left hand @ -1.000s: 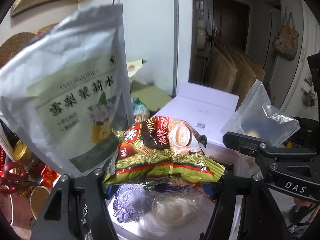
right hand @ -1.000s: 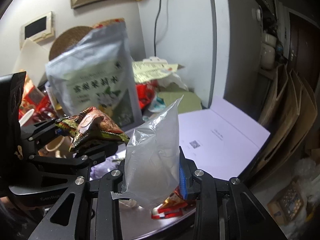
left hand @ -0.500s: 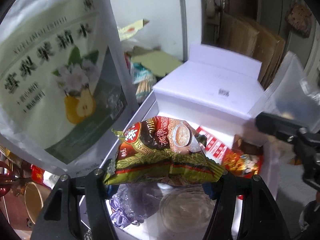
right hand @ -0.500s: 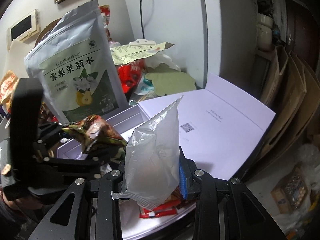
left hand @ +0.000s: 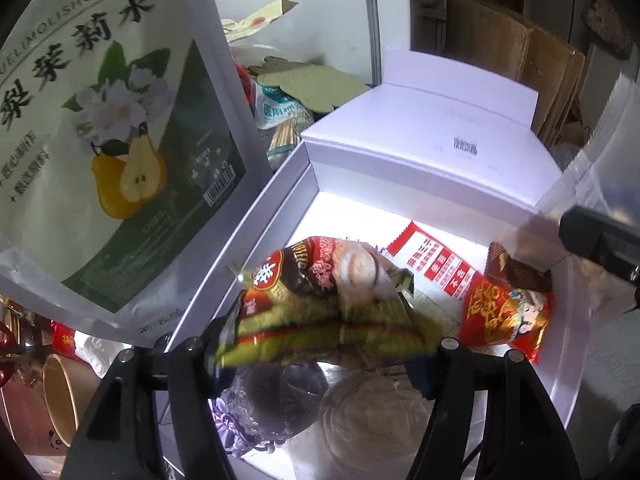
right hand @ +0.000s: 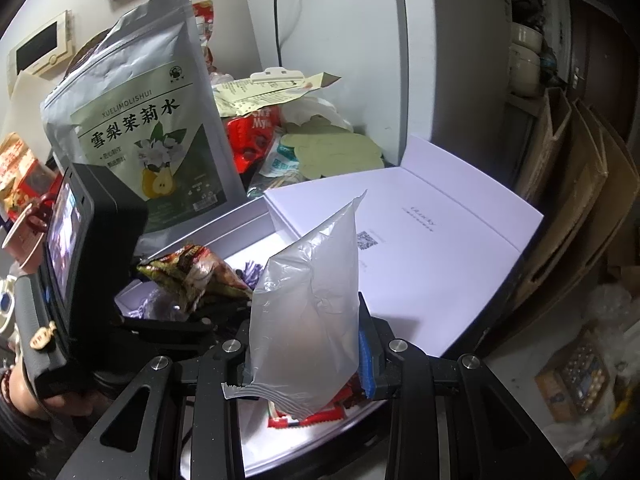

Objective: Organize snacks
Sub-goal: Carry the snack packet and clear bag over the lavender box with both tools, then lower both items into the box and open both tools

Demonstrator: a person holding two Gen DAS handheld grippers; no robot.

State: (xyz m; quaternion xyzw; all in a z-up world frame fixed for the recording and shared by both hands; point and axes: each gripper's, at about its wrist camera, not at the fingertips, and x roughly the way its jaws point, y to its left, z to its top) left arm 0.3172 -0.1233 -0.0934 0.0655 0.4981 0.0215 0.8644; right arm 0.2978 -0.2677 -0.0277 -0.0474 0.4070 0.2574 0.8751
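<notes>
Left gripper [left hand: 328, 354] jaws are opening, with the green-and-red snack packet [left hand: 328, 304] between them and already looking blurred and slack, so release is starting; a second ago it was clamped firmly and held higher, above the white box [left hand: 276, 216], and since then the hand has dropped and tipped down into the box mouth. The packet now hangs just over the contents: a purple-wrapped snack [left hand: 264, 404] and a clear-wrapped round cake [left hand: 372, 416] directly below, red packets [left hand: 504, 312] further in. Right gripper [right hand: 306, 354] is unchanged, clamped on the frosted clear pouch [right hand: 316, 304], upright, just above the box's near edge beside the open lid [right hand: 440, 232]. It has sunk only slightly. The big pear-tea pouch [left hand: 112, 136] stands outside the box wall on the left, untouched. My read: the left packet is about to land in the box and the clear pouch goes next. Risk: the packet snags on a finger or slides off the pile.
</notes>
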